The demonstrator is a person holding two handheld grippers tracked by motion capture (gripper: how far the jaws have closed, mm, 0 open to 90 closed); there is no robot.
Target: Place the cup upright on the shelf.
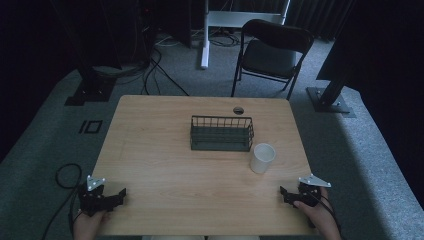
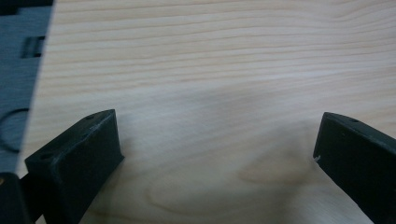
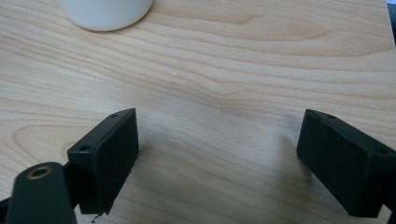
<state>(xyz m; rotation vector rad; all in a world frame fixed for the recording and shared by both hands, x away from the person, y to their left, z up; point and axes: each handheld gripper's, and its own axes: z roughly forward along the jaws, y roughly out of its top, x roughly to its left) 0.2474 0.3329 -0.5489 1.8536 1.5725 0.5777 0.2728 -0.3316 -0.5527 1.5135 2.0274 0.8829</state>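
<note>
At the near edge of the wooden bench [image 1: 200, 175], the person's two hands come in from 6 o'clock, one at each near corner. The left hand [image 1: 90, 222] grips the left gripper [image 1: 116, 196] at about 7 o'clock on the bench top, its grey three-cornered plate [image 1: 95, 182] facing up and its black body angled toward the bench middle. Its cable [image 1: 62, 192] loops over the carpet at the left. In the left gripper view the fingers [image 2: 79, 161] stand wide apart over bare wood grain, holding nothing, with the bench's left edge and grey floor showing at 10 o'clock.

The right hand [image 1: 320, 217] holds the right gripper [image 1: 287, 195] at about 5 o'clock, plate up, body pointing inward to the left. In the right gripper view its fingers [image 3: 109, 158] are likewise spread wide with nothing between them, low over the wood; the base of a white cup [image 3: 105, 11] sits well ahead at 11 o'clock.

Farther in, the white cup [image 1: 262, 157] stands upright, right of centre, open mouth up. Just beyond it and to its left, near but apart, sits a dark wire basket [image 1: 221, 133] at the bench's middle. A round cable hole [image 1: 238, 110] lies near the far edge at 12 o'clock. Past the bench, a black folding chair [image 1: 270, 52] stands on grey carpet.
</note>
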